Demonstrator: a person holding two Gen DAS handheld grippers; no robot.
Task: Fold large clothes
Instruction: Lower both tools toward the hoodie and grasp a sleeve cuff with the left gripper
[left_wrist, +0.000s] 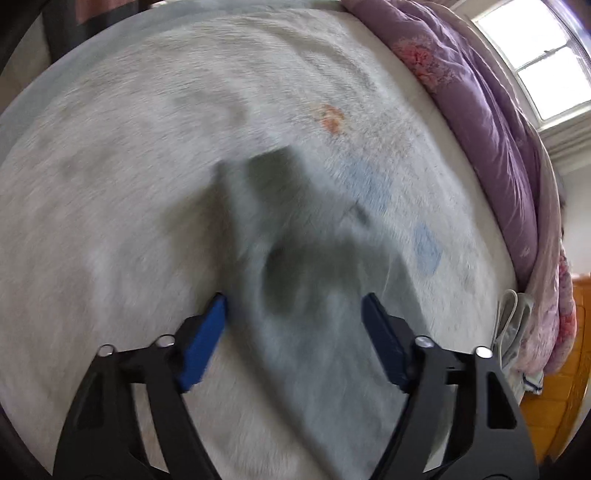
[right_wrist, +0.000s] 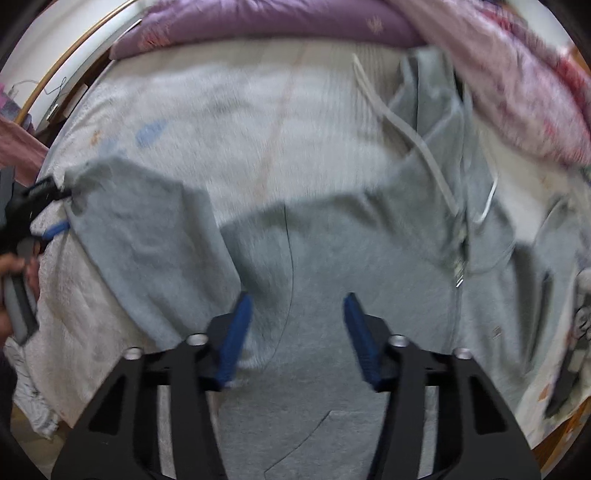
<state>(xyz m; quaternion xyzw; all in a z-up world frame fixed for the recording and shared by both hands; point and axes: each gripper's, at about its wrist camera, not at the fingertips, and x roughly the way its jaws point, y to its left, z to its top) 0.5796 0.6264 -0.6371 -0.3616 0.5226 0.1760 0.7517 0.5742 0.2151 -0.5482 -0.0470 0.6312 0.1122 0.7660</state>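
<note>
A grey zip hoodie (right_wrist: 332, 266) lies spread on a white bedsheet (right_wrist: 258, 110) in the right wrist view, its sleeve (right_wrist: 147, 236) stretched to the left and its hood with white drawcords (right_wrist: 424, 147) at the upper right. My right gripper (right_wrist: 297, 306) is open just above the hoodie's body. My left gripper shows at the left edge of that view (right_wrist: 55, 210), at the sleeve's cuff. In the blurred left wrist view, my left gripper (left_wrist: 293, 306) is open over the sheet, a dark grey blurred shape (left_wrist: 295, 229) between and beyond its fingers.
A purple quilt (left_wrist: 487, 110) is bunched along the bed's far side, also in the right wrist view (right_wrist: 280, 18). A pink floral blanket (right_wrist: 517, 92) lies at the upper right. A window (left_wrist: 543, 59) and an orange floor (left_wrist: 561, 369) show beyond the bed.
</note>
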